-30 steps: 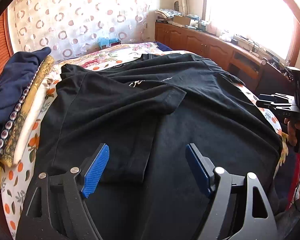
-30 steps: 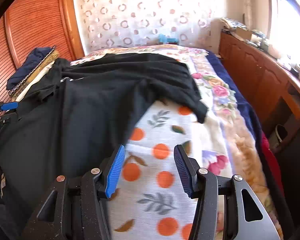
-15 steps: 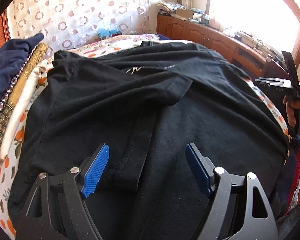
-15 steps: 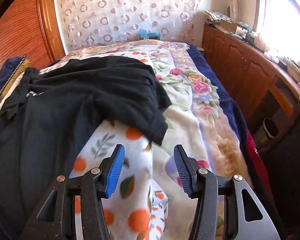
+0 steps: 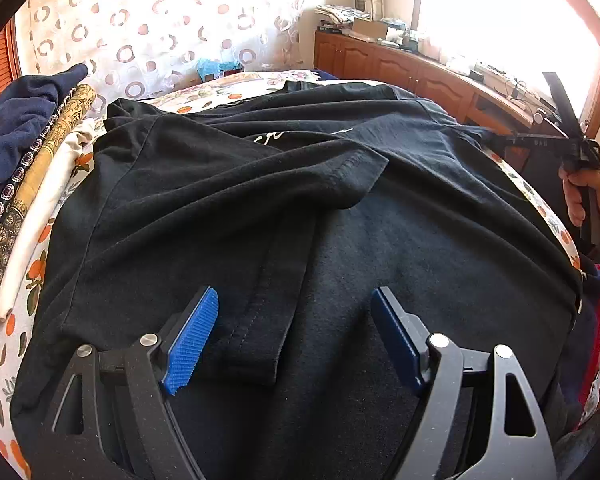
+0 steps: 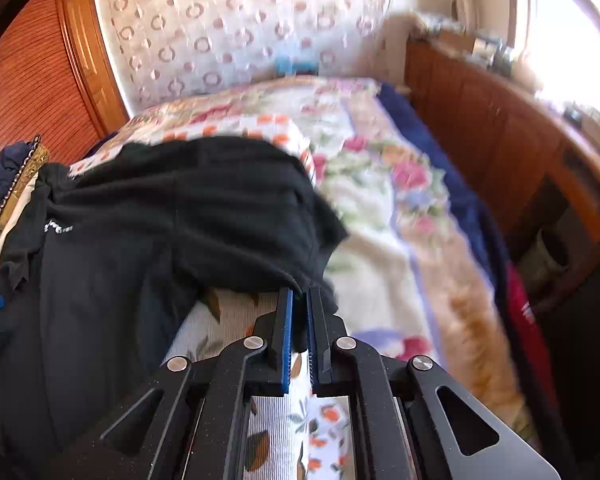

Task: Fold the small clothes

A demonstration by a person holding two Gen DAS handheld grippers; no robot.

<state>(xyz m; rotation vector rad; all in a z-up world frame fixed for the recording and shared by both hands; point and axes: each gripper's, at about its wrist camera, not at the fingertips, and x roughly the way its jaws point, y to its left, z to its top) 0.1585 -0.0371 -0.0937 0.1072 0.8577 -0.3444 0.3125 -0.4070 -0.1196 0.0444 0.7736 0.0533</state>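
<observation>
- A black T-shirt (image 5: 340, 240) lies spread over the bed (image 6: 380, 220), covering most of the flowered bedspread (image 6: 364, 184) on the near side, with one sleeve (image 5: 260, 184) folded in across its body.
- The left tongs (image 5: 296, 340) hang above the shirt's lower part with the jaws standing wide apart — released, gripping nothing; the blue pads (image 5: 192, 344) straddle the hem of the folded-in sleeve without pressing on it.
- The right tongs (image 6: 299, 312) have just been closing and are now clenched on the shirt's edge at the far side; black cloth is pinched between the two blue pads, and the orange-spotted sheet (image 6: 228, 320) shows under the raised edge.
- From the left camera, the person's hand (image 5: 584, 196) grips the right tool at the bed's right edge.
- A stack of folded cloths (image 5: 24, 168) — navy, gold-patterned, white — sits at the left of the bed, just beside the shirt's shoulder.
- Wooden cabinets (image 6: 500, 140) run along the wall under a bright window.
</observation>
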